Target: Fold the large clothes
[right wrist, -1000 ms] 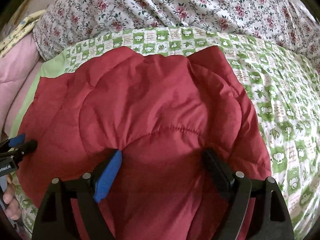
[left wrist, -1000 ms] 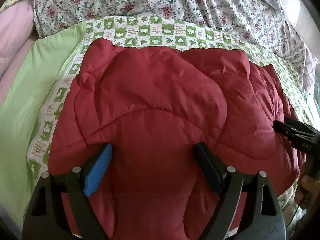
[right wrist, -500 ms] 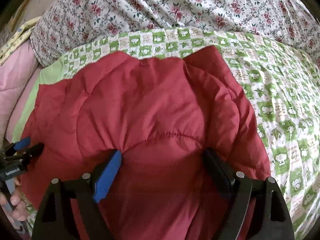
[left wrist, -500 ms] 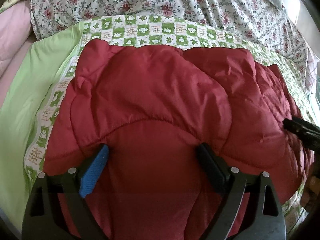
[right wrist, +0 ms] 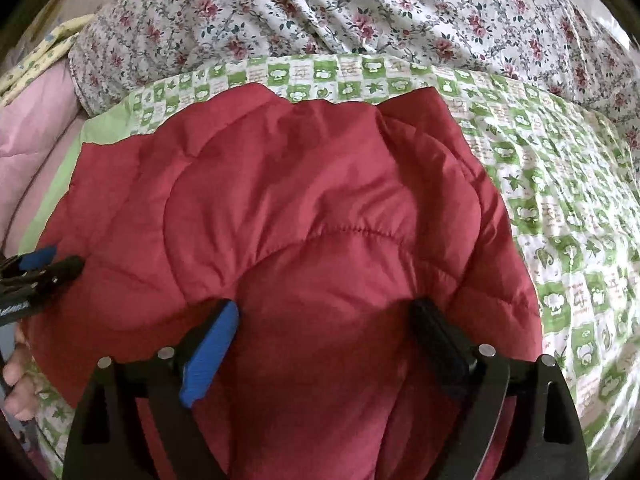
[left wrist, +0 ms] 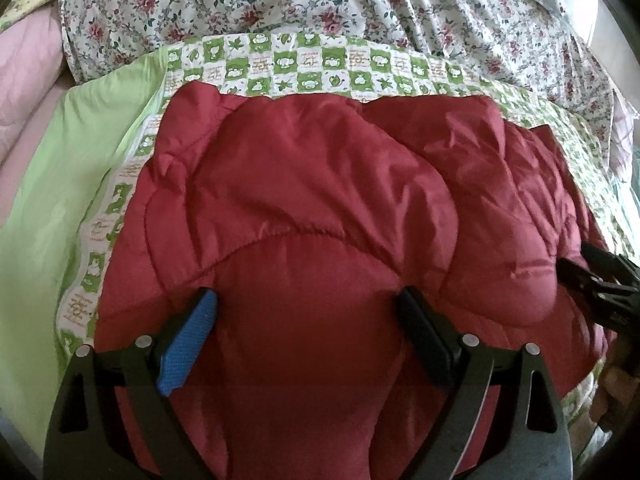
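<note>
Red quilted jacket (left wrist: pixel 320 208) lies spread on the green checked bedspread (left wrist: pixel 304 68), both grippers standing over its near part.

The left gripper (left wrist: pixel 308 320) points steeply down at the jacket, its jaws spread wide; the red padding bulges up between the blue pad (left wrist: pixel 188 348) and the black one, and the jaws have just been opening, with no squeeze visible on the cloth. The right gripper (right wrist: pixel 324 324) stands likewise over the jacket's right part, jaws wide apart and just widened further, red fabric between them but not pinched. Each gripper's tips show at the jacket's edge in the other's view. The jacket's far hem lies just short of the floral sheet (right wrist: pixel 360 12). A plain green cloth (left wrist: pixel 60 208) lies left of the jacket, and pink bedding (left wrist: pixel 24 68) beyond that.
</note>
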Demonstrator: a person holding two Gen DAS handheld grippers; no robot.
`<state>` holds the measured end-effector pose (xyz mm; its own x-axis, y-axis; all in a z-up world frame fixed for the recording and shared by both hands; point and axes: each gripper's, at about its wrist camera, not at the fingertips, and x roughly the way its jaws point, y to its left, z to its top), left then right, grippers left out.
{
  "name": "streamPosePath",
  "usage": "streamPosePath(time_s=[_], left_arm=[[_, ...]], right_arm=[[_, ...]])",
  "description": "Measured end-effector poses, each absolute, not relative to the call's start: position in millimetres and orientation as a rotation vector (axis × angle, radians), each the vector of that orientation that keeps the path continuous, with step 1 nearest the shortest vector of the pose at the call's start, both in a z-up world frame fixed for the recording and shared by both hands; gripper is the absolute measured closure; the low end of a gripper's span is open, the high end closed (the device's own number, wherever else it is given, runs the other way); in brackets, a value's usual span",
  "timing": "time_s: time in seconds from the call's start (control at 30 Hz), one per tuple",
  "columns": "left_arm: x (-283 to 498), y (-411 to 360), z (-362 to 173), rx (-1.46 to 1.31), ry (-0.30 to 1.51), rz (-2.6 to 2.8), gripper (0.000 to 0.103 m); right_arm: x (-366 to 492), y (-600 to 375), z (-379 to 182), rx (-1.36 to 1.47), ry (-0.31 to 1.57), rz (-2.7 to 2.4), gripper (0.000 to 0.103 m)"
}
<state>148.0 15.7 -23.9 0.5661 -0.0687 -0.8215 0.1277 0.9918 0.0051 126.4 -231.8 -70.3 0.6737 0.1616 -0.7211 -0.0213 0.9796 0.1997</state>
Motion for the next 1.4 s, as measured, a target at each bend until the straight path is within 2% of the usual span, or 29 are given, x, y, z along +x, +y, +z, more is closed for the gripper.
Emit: streamPosePath(time_s=[0.23, 0.5, 0.63, 0.9, 1.13, 1.4], left_arm=[[112, 16, -7, 0.127, 0.930, -0.088, 0.012], [87, 18, -10, 0.093, 0.957, -0.134, 0.012], [94, 18, -25, 0.057, 0.990, -0.160, 0.011], [106, 17, -35, 0.044, 0.984, -0.160, 0.002], [111, 17, -38, 0.045, 0.989, -0.159, 0.000], [116, 16, -41, 0.048, 0.991, -0.162, 0.000]], right_arm=[[123, -233, -65, 0.200, 0.821, 0.111, 0.013], [77, -230, -51, 0.192, 0.791, 0.149, 0.013], [75, -231, -70, 0.171, 0.844, 0.131, 0.013], [86, -237, -82, 0.215, 0.857, 0.119, 0.010], [72, -237, -55, 0.208, 0.792, 0.116, 0.012], [91, -240, -82, 0.241, 0.852, 0.129, 0.009]])
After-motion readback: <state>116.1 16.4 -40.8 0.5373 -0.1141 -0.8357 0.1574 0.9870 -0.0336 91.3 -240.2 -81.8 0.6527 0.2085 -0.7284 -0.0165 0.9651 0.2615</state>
